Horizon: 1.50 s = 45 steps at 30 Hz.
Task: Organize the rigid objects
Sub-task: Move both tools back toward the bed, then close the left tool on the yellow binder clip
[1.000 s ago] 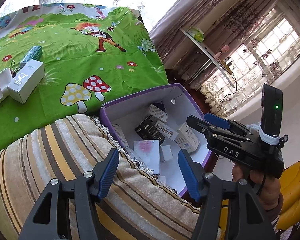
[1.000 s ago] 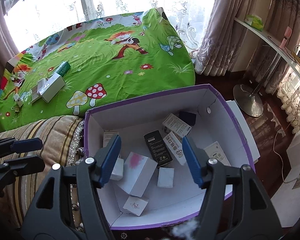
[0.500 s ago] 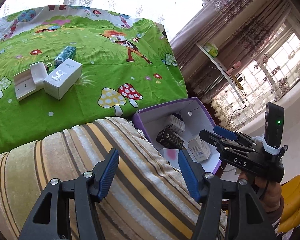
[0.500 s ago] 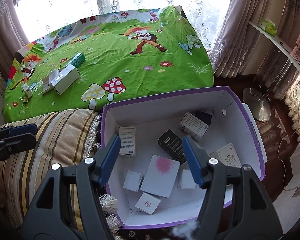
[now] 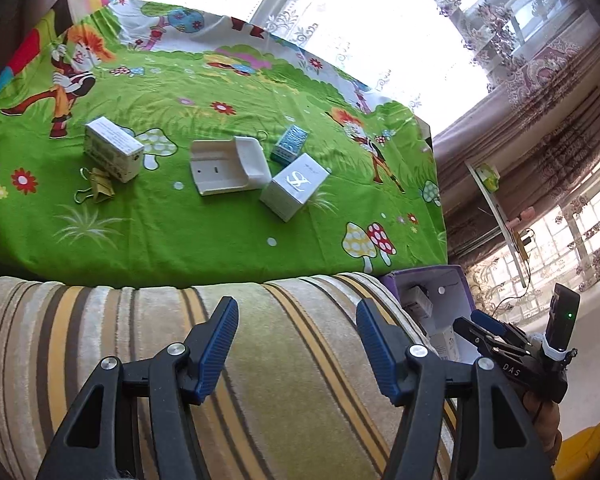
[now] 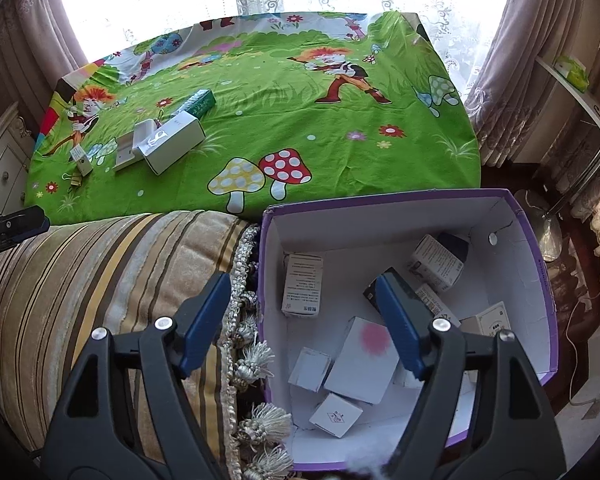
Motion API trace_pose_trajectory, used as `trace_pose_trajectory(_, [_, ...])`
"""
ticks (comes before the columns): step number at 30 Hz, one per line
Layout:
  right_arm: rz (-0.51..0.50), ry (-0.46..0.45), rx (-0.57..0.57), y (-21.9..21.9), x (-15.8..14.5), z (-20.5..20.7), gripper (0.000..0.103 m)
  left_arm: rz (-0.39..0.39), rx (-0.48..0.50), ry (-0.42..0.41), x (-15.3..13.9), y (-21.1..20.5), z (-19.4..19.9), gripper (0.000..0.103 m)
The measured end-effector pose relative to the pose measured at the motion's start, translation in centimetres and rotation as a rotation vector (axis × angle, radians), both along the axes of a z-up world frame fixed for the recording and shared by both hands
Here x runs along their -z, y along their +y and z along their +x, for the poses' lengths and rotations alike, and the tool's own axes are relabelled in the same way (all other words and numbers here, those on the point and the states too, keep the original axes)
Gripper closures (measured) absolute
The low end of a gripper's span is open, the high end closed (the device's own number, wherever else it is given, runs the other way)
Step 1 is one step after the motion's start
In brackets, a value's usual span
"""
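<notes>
A green cartoon bedsheet [image 5: 204, 232] carried the remaining white carton [image 5: 294, 186], far beyond the empty, parted left gripper [image 5: 296, 344]; the right gripper [image 6: 304, 320], empty and opening, hovered over the purple box [image 6: 540, 280].

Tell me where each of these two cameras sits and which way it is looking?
Left wrist: sits on the left gripper, looks over the striped cushion to the green cloth; right gripper shows too.
Right wrist: sits on the right gripper, jaws opening, empty, looks into the purple box; left gripper tip at far left.
Shared: cushion, cloth, box, white logo box.
</notes>
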State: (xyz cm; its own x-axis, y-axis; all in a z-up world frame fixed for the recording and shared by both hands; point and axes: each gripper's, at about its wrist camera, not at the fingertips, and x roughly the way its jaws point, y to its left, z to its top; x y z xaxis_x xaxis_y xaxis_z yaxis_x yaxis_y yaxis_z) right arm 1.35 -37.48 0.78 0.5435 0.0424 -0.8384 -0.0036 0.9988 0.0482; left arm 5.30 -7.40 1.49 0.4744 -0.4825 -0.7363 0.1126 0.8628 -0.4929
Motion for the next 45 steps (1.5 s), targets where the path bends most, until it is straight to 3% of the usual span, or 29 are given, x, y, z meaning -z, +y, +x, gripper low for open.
trace_pose_trajectory(8, [0.002, -0.002, -0.035, 1.3, -0.1, 1.0, 0.022, 0.03, -0.181, 0.021, 0.5, 6.2, 1.0, 0.041])
trace_pose_trajectory(17, [0.001, -0.007, -0.07, 2.7, -0.3, 2.0, 0.021, 0.149, -0.287, 0.083, 1.8, 9.1, 4.2, 0.041])
trace_pose_trajectory(30, [0.002, -0.042, -0.14, 5.3, -1.4, 3.7, 0.021, 0.242, -0.339, 0.253, 5.8, 9.6, 10.8, 0.041])
trace_pose_trajectory(36, [0.014, -0.052, -0.168, 6.4, -1.5, 4.1, 0.021, 0.22, -0.353, 0.287, 6.8, 10.0, 12.4, 0.041])
trace_pose_trajectory(39, [0.016, -0.052, -0.18, 6.8, -1.3, 4.1, 0.021, 0.246, -0.353, 0.281, 6.8, 9.7, 12.9, 0.042])
trace_pose_trajectory(43, [0.025, -0.048, -0.18, 6.8, -1.1, 4.2, 0.021, 0.351, -0.318, 0.267, 6.9, 8.6, 13.3, 0.061])
trace_pose_trajectory(45, [0.026, -0.049, -0.179, 6.7, -1.1, 4.2, 0.021, 0.364, -0.301, 0.26, 6.8, 8.4, 13.4, 0.064])
